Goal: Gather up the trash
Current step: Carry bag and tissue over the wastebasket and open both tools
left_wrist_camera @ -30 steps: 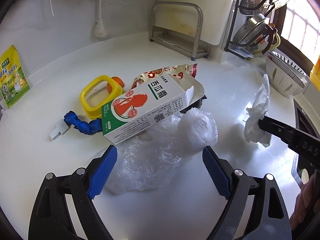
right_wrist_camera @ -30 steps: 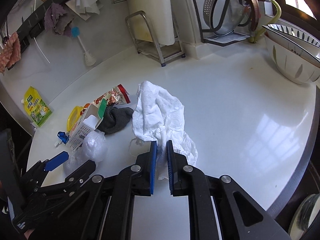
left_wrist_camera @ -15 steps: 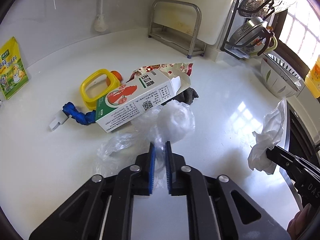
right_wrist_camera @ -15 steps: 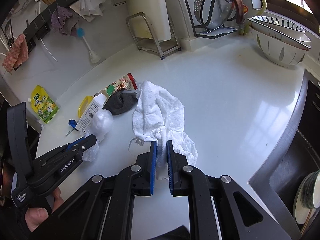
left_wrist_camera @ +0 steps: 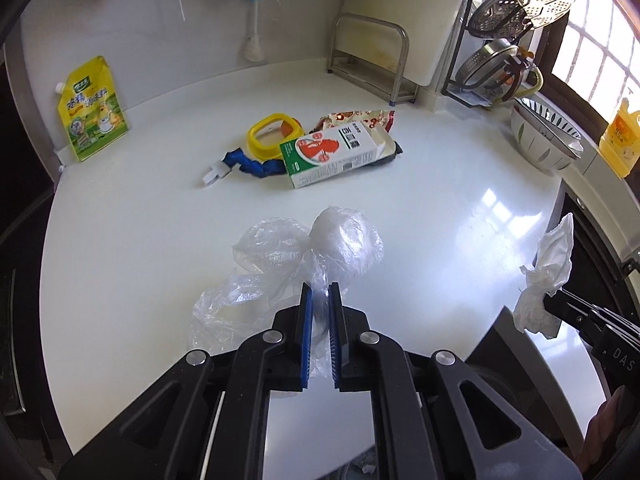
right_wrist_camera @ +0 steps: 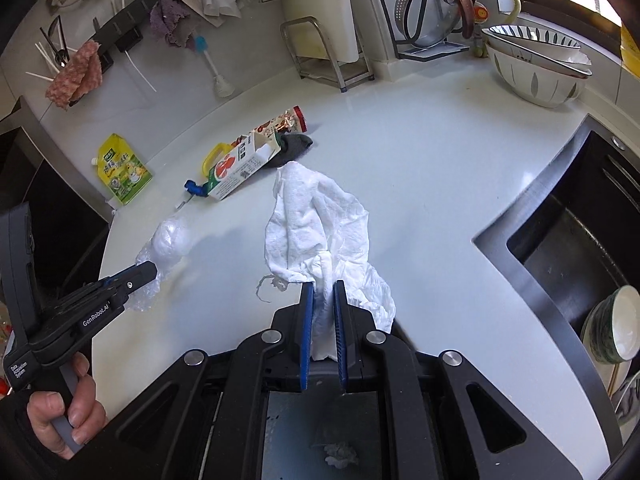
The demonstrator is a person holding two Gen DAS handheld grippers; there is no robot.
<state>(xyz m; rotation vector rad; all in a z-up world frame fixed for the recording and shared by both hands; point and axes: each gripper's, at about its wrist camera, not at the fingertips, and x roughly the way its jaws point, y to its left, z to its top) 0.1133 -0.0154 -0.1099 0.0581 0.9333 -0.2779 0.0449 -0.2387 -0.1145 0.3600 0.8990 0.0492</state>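
Note:
My left gripper (left_wrist_camera: 319, 292) is shut on a clear crumpled plastic bag (left_wrist_camera: 304, 252) and holds it above the near part of the white counter (left_wrist_camera: 140, 216); the bag also shows in the right wrist view (right_wrist_camera: 168, 244). My right gripper (right_wrist_camera: 323, 290) is shut on a crumpled white paper towel (right_wrist_camera: 316, 220), held up near the counter's front edge; it shows at the right of the left wrist view (left_wrist_camera: 548, 276). A green, red and white carton (left_wrist_camera: 332, 152), a yellow ring (left_wrist_camera: 268, 136), a blue twisted piece (left_wrist_camera: 252, 164), a snack wrapper (left_wrist_camera: 356, 116) and a dark cloth (right_wrist_camera: 294, 146) lie together further back.
A yellow-green pouch (left_wrist_camera: 92, 112) leans on the back wall at the left. A metal stand (left_wrist_camera: 372, 60), a dish rack with lids (left_wrist_camera: 516, 40) and stacked bowls (left_wrist_camera: 544, 136) line the back right. A dark sink (right_wrist_camera: 568, 232) lies to the right.
My left gripper closed on the plastic bag and pulled it back and up, away from the carton. My right gripper kept hold of the paper towel and drew back toward the counter's edge.

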